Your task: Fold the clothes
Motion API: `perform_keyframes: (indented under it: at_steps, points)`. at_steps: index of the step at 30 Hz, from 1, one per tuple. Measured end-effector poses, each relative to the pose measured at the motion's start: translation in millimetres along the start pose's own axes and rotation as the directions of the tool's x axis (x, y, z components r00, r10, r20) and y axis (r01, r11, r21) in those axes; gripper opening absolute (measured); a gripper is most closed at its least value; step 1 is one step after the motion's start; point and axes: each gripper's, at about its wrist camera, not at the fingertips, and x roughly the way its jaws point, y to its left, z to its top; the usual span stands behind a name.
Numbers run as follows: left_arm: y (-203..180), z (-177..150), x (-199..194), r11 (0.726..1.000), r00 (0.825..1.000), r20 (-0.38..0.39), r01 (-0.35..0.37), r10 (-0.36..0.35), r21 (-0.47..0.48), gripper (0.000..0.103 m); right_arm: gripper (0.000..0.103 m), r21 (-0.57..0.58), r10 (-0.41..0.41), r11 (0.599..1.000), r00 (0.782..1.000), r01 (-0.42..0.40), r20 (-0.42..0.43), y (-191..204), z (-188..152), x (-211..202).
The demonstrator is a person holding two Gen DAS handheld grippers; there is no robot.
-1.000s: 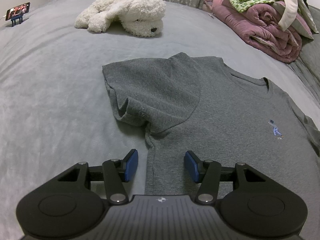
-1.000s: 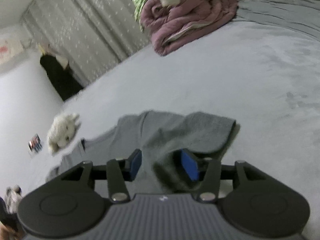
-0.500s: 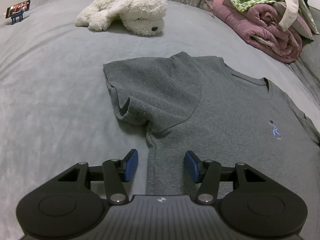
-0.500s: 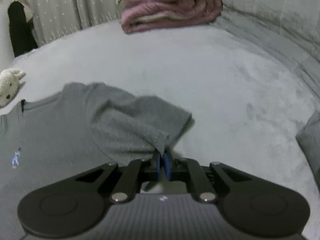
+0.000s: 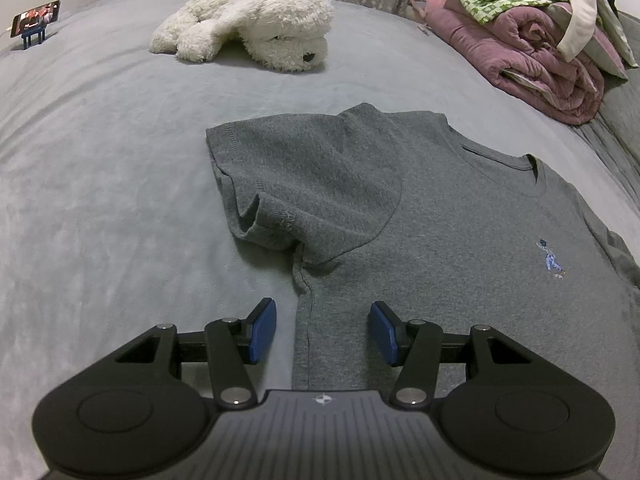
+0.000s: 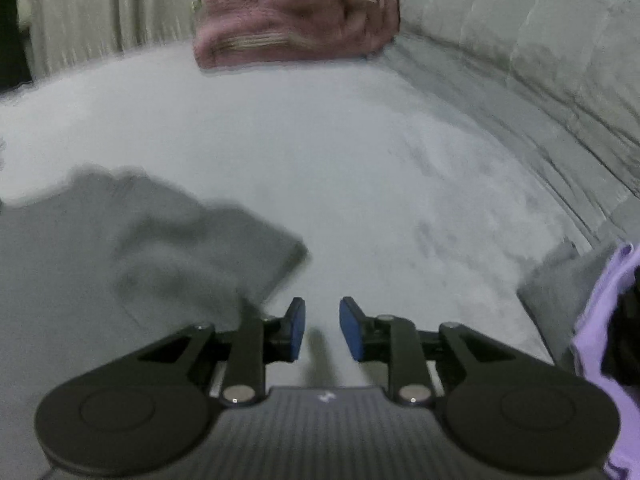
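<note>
Now the grey cotton T-shirt (image 5: 420, 216) is lying flat on the pale grey bedspread (image 5: 100, 168), one sleeve folded inward. Your left gripper (image 5: 322, 330) is hovering agape over its side seam; your right gripper (image 6: 322, 330), jaws just opening, is gripping nothing beside the blurred sleeve.

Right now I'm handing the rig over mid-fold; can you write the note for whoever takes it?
Left gripper: open, hovering over the side seam of the grey T-shirt; nothing held.
Right gripper: jaws just reopened, empty, beside the shirt's sleeve.
Shirt lies flat, front up, on the grey bed.
Done: one sleeve laid inward over the chest.
Left: the other sleeve looks rumpled; fold the sides, then the body.
</note>
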Motion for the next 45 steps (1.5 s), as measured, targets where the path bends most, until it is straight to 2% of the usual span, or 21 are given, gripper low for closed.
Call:
perform_keyframes:
  at_steps: [4, 7, 10, 13, 18, 28, 30, 32, 35, 37, 40, 45]
  points:
    - [-2, -1, 0, 1.0, 1.0, 0.002, -0.007, 0.007, 0.009, 0.052, 0.023, -0.062, 0.153, 0.987, 0.981, -0.147, 0.118, 25, 7, -27]
    - [-2, -1, 1, 1.0, 1.0, 0.004, -0.011, 0.011, 0.015, 0.052, 0.023, -0.128, 0.215, 0.971, 0.97, -0.2, 0.114, 44, 3, -28]
    - [-2, -1, 1, 1.0, 1.0, 0.004, -0.011, 0.011, 0.018, 0.052, 0.022, -0.149, 0.193, 0.971, 0.981, -0.19, 0.006, 50, -4, -3]
    - [-1, 0, 1, 1.0, 1.0, 0.002, -0.004, 0.004, 0.012, 0.052, 0.022, -0.154, 0.167, 0.97, 0.975, -0.188, -0.145, 47, -14, 22]
    - [1, 0, 0, 1.0, 1.0, -0.001, 0.004, -0.004, -0.002, 0.052, 0.03, -0.141, 0.157, 0.974, 0.977, -0.177, -0.143, 42, -12, 19]
    - [4, 2, -1, 0.999, 1.0, 0.005, 0.01, -0.01, -0.036, 0.052, 0.034, -0.178, 0.113, 0.975, 0.986, -0.133, -0.12, 53, -16, 17]
    - [6, 3, -4, 0.998, 1.0, 0.024, 0.007, -0.005, -0.059, 0.052, 0.034, -0.172, 0.108, 0.977, 0.989, -0.123, -0.096, 57, -14, 12]
    - [5, 3, -6, 0.998, 0.999, 0.046, 0.009, -0.006, -0.062, 0.052, 0.035, -0.171, 0.136, 0.975, 0.989, -0.143, -0.053, 67, -14, 3]
    - [2, 3, -9, 0.998, 0.997, 0.08, 0.016, -0.011, -0.057, 0.056, 0.043, -0.15, 0.235, 0.961, 0.972, -0.234, -0.014, 89, -18, -10]
    - [-1, 2, -7, 0.999, 0.996, 0.088, 0.005, 0.0, -0.047, 0.056, 0.044, -0.142, 0.293, 0.945, 0.956, -0.293, -0.02, 108, -25, -15]
    - [-8, -1, -6, 1.0, 0.995, 0.098, -0.012, 0.014, -0.022, 0.056, 0.045, -0.178, 0.343, 0.921, 0.938, -0.346, -0.044, 137, -40, -20]
    - [-19, -3, -7, 1.0, 0.994, 0.111, -0.014, 0.014, 0.002, 0.057, 0.056, -0.211, 0.395, 0.895, 0.918, -0.394, -0.039, 174, -60, -35]
